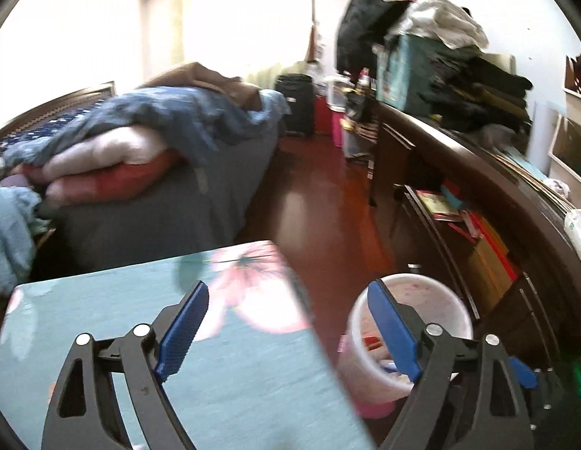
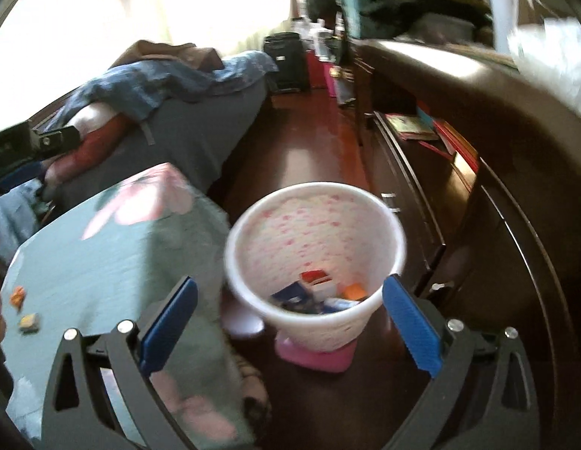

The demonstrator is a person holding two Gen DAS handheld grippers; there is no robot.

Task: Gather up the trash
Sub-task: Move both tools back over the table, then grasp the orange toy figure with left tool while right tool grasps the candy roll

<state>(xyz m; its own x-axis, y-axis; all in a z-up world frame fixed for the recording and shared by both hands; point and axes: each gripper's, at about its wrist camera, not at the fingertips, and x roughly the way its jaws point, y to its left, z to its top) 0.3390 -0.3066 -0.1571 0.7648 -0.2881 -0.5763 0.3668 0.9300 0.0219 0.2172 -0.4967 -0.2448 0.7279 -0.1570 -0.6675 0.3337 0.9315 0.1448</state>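
A white bin with pink dots (image 2: 316, 240) stands on the floor on a pink base, with several wrappers (image 2: 320, 292) in its bottom. It also shows in the left wrist view (image 1: 410, 322), partly behind one finger. My right gripper (image 2: 290, 322) is open and empty, hovering above the bin's near rim. My left gripper (image 1: 286, 330) is open and empty, over the right edge of the teal flowered tabletop (image 1: 114, 322). Two small wrappers (image 2: 24, 311) lie on the tabletop's left part in the right wrist view.
A bed (image 1: 148, 172) piled with blankets stands behind the table. A dark wood cabinet (image 1: 496, 217) with books and stacked clothes runs along the right. A red-brown floor aisle (image 1: 320, 195) lies between them. The other gripper's body (image 2: 28, 142) shows at the left edge.
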